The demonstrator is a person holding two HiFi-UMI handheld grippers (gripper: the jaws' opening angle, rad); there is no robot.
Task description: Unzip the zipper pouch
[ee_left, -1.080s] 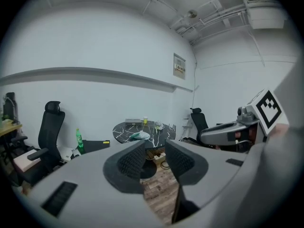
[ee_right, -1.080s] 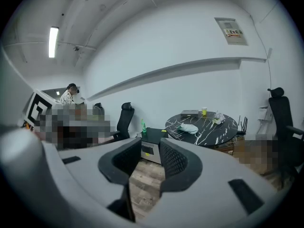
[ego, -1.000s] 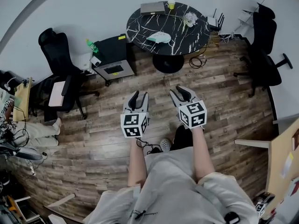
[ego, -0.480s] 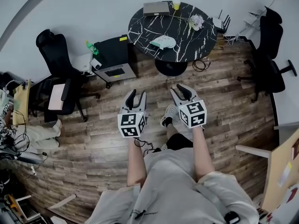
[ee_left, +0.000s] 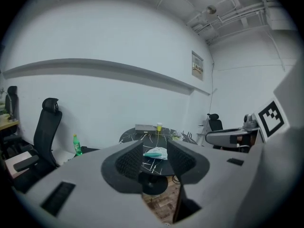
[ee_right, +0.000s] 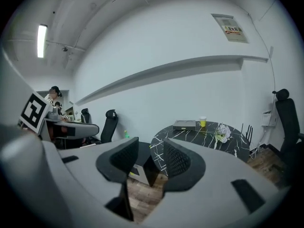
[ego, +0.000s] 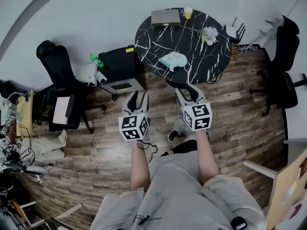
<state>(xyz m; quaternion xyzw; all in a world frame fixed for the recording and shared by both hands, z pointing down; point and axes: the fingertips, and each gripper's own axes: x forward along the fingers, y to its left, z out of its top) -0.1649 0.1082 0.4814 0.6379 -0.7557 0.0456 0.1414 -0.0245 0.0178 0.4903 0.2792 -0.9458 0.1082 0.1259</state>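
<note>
We hold both grippers side by side over the wood floor (ego: 230, 104), on the near side of the round black table (ego: 153, 35). The left gripper (ego: 138, 98) has its jaws apart, and nothing is between them. The right gripper (ego: 188, 91) has jaws that are opening, with nothing between them too. The zipper pouch (ego: 173, 60) lies on the table by its near edge, apart from both grippers. A yellow cup (ego: 187, 13) stands at the far edge.
</note>
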